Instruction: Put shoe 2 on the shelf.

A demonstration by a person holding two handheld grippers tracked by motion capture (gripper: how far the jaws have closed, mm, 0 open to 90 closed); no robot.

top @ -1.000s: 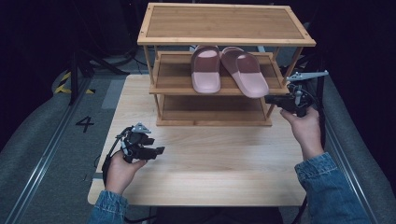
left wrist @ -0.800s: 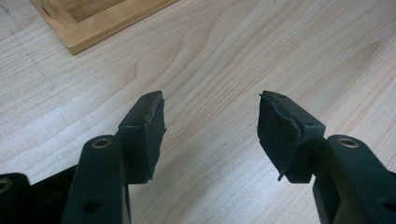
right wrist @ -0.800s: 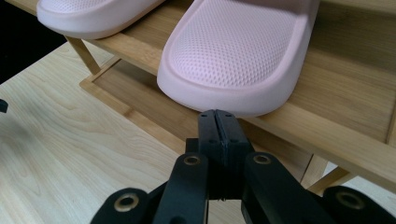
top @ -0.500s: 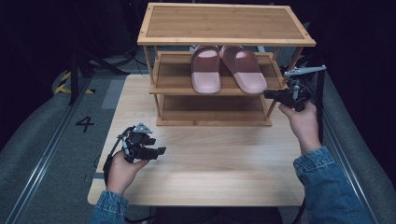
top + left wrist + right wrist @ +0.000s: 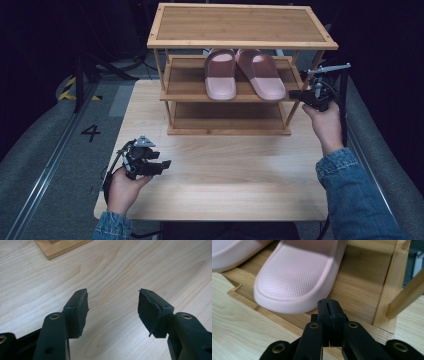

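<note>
Two pink slippers lie side by side on the middle shelf [image 5: 185, 82] of a wooden shoe rack [image 5: 240, 25]: the left slipper [image 5: 220, 75] and the right slipper [image 5: 260, 75]. My right gripper [image 5: 292, 94] is shut with nothing in it, at the shelf's front right corner. In the right gripper view its tips [image 5: 329, 307] sit just at the rim of the right slipper [image 5: 297, 277]; I cannot tell whether they touch. My left gripper [image 5: 162, 166] hovers over the table at the front left. Its jaws [image 5: 113, 307] stand open with nothing between them.
The rack stands at the back of a light wooden table [image 5: 225, 175]. Its right front leg [image 5: 387, 290] rises just beside my right gripper. The bottom shelf [image 5: 230, 117] is bare. Grey padded edges and dark floor surround the table.
My right gripper has edged slightly toward the rack, and the right slipper's end sits a little farther back on the shelf. The left hand has stayed put.
</note>
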